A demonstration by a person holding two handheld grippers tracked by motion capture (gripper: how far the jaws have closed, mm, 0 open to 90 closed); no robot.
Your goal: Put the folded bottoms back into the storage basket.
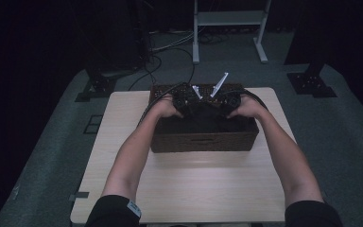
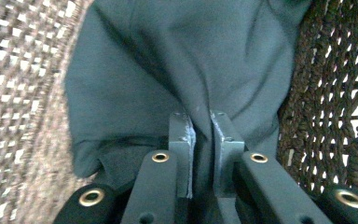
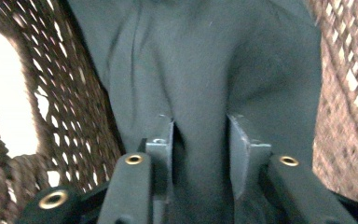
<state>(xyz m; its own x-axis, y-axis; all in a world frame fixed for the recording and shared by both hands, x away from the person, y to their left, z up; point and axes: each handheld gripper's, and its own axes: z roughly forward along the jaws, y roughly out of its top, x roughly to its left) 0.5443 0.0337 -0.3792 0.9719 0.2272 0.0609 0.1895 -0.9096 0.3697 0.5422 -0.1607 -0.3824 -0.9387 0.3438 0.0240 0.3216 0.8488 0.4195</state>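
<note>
Dark cloth (image 2: 168, 70) down in the wicker basket (image 1: 203, 141), pinched at both my tips.

It runs straight ahead of each gripper, bunched between them; my left gripper (image 2: 202, 140) is clamped on a thin fold, my right gripper (image 3: 200, 154) holds a thicker fold more loosely. Both hands equally near.

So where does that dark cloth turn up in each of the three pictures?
High view: dark cloth inside the wicker basket, between both hands.
Left gripper view: cloth across the upper middle, a fold in the tongs.
Right gripper view: cloth centre, a fold between the tongs.
Shared landmark: the woven basket wall.
</note>
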